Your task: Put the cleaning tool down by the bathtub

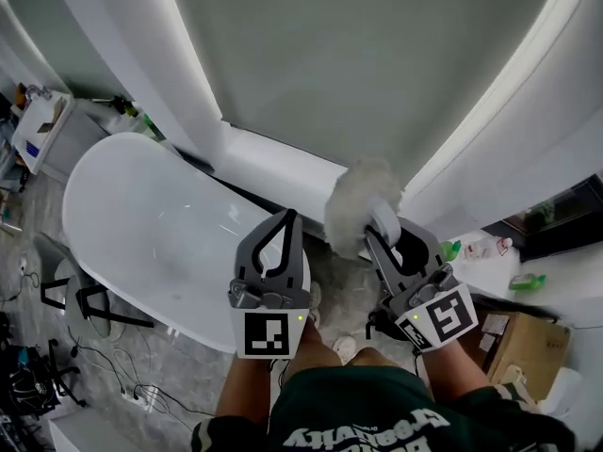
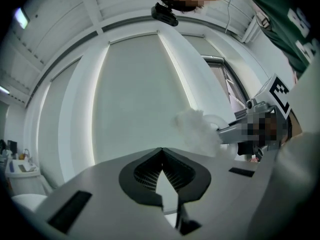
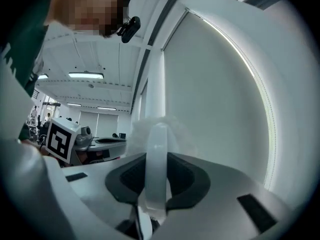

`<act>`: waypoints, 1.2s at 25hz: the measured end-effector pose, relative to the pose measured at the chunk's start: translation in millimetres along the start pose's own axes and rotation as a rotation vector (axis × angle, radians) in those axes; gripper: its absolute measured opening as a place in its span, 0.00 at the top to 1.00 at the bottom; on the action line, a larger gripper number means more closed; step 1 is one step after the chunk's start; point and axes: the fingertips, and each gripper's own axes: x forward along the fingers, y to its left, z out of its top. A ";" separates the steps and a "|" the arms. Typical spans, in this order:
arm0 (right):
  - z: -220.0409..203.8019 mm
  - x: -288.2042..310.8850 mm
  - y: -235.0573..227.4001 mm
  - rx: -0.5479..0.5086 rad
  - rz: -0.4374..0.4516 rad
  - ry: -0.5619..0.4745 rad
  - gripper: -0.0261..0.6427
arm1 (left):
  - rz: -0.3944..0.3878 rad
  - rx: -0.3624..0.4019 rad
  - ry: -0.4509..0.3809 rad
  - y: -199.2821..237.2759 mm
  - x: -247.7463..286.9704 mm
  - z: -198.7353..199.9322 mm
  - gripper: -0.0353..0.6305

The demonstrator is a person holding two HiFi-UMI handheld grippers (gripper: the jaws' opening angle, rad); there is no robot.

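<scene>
The cleaning tool is a white plastic handle [image 3: 156, 169] ending in a fluffy white duster head [image 1: 360, 203]. My right gripper [image 1: 384, 230] is shut on the handle and holds the head up in front of the wall, right of the white bathtub [image 1: 141, 224]. In the right gripper view the handle stands upright between the jaws, with the fluff [image 3: 150, 129] above it. My left gripper [image 1: 285, 217] hovers over the tub's near right rim, shut, its tips touching with nothing between them [image 2: 161, 150]. From the left gripper view the duster [image 2: 196, 128] shows to the right.
A grey wall panel [image 1: 358, 64] with lit strips fills the back. Green bottles [image 1: 528, 281] stand on a white ledge at right, above a cardboard box [image 1: 523, 342]. Cables [image 1: 57, 365] and a black frame [image 1: 94, 304] lie on the floor left of the tub.
</scene>
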 end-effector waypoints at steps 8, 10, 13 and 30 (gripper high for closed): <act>-44.1 86.9 -27.6 0.016 -0.003 0.097 0.82 | -0.009 0.021 0.005 41.6 52.9 -39.4 0.93; -61.6 107.8 -32.7 0.022 0.003 0.137 0.82 | -0.005 0.022 0.006 52.7 61.1 -50.5 0.93; -92.8 137.8 -39.2 0.016 0.015 0.202 0.82 | 0.009 0.016 0.008 68.2 70.6 -69.5 0.93; -316.1 239.9 -55.8 0.078 0.061 0.616 0.82 | 0.042 -0.047 0.076 107.1 95.4 -181.4 0.93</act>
